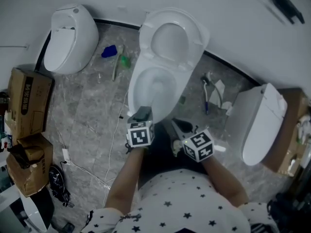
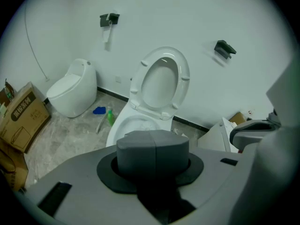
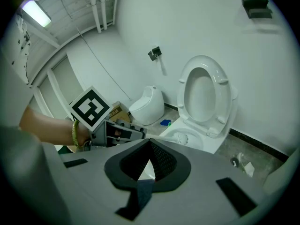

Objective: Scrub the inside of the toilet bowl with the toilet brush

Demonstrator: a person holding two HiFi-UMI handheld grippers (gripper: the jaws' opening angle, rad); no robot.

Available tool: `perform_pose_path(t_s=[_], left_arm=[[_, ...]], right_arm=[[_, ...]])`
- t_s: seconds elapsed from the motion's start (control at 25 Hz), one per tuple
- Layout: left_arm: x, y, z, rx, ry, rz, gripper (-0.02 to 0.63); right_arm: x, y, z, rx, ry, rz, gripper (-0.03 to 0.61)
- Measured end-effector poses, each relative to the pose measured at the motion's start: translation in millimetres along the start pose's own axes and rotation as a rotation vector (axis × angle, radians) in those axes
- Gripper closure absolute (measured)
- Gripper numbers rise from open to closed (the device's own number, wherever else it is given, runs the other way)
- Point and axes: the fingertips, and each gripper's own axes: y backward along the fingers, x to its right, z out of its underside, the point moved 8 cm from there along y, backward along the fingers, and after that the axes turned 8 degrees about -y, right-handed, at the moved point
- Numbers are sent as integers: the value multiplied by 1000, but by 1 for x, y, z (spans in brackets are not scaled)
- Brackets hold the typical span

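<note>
Floor (image 1: 92, 118): 3 toilets (image 1: 137, 84) (1 w/ brush (image 1: 157, 87)).

So colour-wise it's a white toilet bowl (image 1: 160, 76) on a grey marbled floor (image 1: 92, 115), a blue thing (image 1: 109, 51) and green bottle (image 1: 125, 61) at 10 o'clock from it, brown cardboard boxes (image 1: 26, 101) at 9, black-and-white square markers on the left tool (image 1: 142, 111) and right tool (image 1: 181, 126), and a white shirt (image 1: 189, 203) with black stars.

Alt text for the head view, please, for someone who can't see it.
Seen from above, the left gripper holds a toilet brush down inside the open toilet bowl, while the right gripper hangs open and empty beside it. Another toilet, cardboard boxes and a green bottle sit to the left.
</note>
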Motion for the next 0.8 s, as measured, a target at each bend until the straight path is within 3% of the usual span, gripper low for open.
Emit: perform_pose_path(t_s=[0.6, 0.8], left_arm=[[-31, -116, -29, -87, -38, 47, 460], [-38, -152, -54, -33, -99, 46, 460]], right_arm=[[36, -50, 1, -20, -103, 63, 572], [46, -64, 3, -20, -139, 78, 572]])
